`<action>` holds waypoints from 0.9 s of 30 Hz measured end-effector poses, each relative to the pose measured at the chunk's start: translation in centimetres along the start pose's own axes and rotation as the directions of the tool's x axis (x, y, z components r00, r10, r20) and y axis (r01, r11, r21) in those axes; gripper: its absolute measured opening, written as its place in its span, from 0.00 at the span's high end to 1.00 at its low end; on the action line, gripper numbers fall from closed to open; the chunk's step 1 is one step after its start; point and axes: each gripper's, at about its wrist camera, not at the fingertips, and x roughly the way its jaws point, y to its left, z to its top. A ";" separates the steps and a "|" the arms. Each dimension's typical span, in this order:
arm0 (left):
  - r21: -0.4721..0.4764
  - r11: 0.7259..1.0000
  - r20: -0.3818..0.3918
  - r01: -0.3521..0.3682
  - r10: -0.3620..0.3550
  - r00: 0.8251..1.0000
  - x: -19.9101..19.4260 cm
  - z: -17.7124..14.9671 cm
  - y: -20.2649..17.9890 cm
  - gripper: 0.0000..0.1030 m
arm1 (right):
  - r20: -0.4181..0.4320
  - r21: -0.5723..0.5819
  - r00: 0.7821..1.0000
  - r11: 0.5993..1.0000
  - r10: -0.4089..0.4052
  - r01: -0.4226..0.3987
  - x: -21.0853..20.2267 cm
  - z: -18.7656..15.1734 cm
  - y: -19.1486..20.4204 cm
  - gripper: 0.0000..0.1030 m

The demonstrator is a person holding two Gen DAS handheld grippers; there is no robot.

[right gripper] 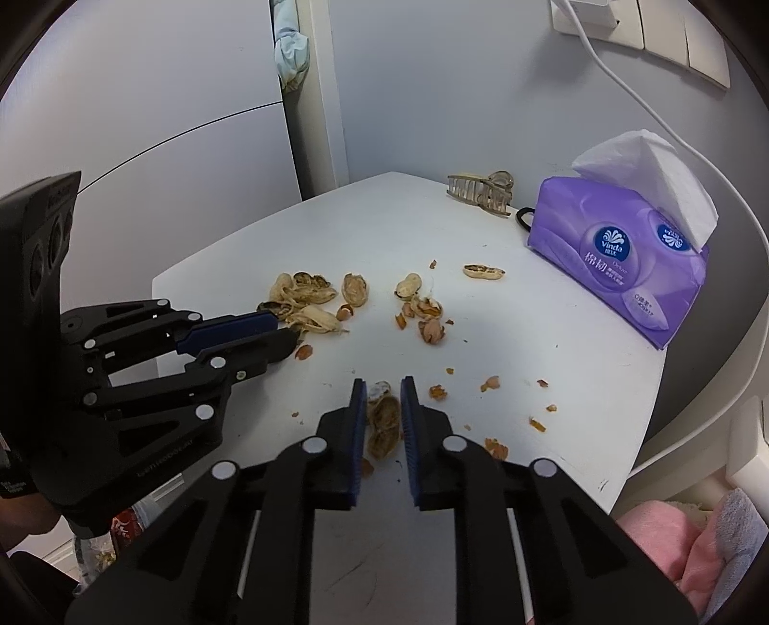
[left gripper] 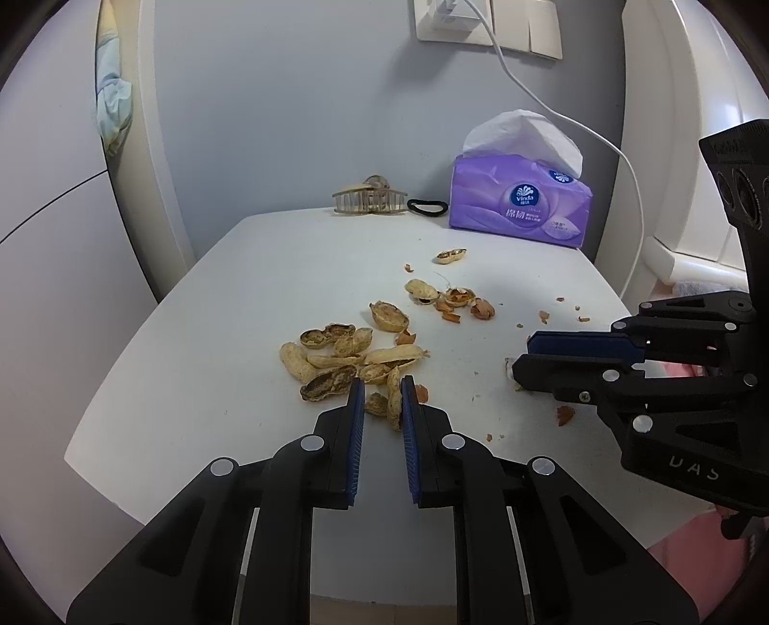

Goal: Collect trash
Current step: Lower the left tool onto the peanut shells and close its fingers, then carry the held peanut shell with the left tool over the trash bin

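Peanut shells [left gripper: 346,356] lay scattered over the white tabletop [left gripper: 216,336], the largest heap of roughly ten pieces gathered just ahead of the left tongs [left gripper: 380,389], a looser group of about five near the middle, one split pod [left gripper: 451,256] alone toward the tissue pack, and many small crumbs toward the right edge. Two tongs worked the tabletop. The left tongs were drawn narrow around a shell half [left gripper: 393,399] at the near edge of the heap, which touched the right pad while a gap showed at the left one. The right tongs [right gripper: 380,399] were closed on a single brown pod [right gripper: 383,423] lying lengthwise between the blue pads. One purple tissue pack [right gripper: 620,269] stood at the far right of the tabletop with a white sheet pulled up from it. Beside it sat one beige claw hair clip [left gripper: 369,199] and one black hair tie [left gripper: 427,207], near the far edge. Behind the tabletop rose a grey-blue wall with one white socket panel [left gripper: 480,29] and one white cable [left gripper: 576,125] hanging from it. Pink and grey fabric [right gripper: 697,543] showed below the tabletop on the right.
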 end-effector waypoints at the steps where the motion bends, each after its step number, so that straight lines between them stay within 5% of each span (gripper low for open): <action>1: -0.002 1.000 0.000 0.001 -0.001 1.000 0.0 0.0 0.1 0.87 | -0.001 0.001 1.000 1.000 0.002 -0.002 0.0 0.0 0.0 0.86; 27: -0.037 0.999 0.046 -0.040 0.041 0.998 -4.8 1.7 0.1 0.89 | 0.074 0.001 0.997 1.000 0.027 -0.027 -4.7 2.4 0.9 0.87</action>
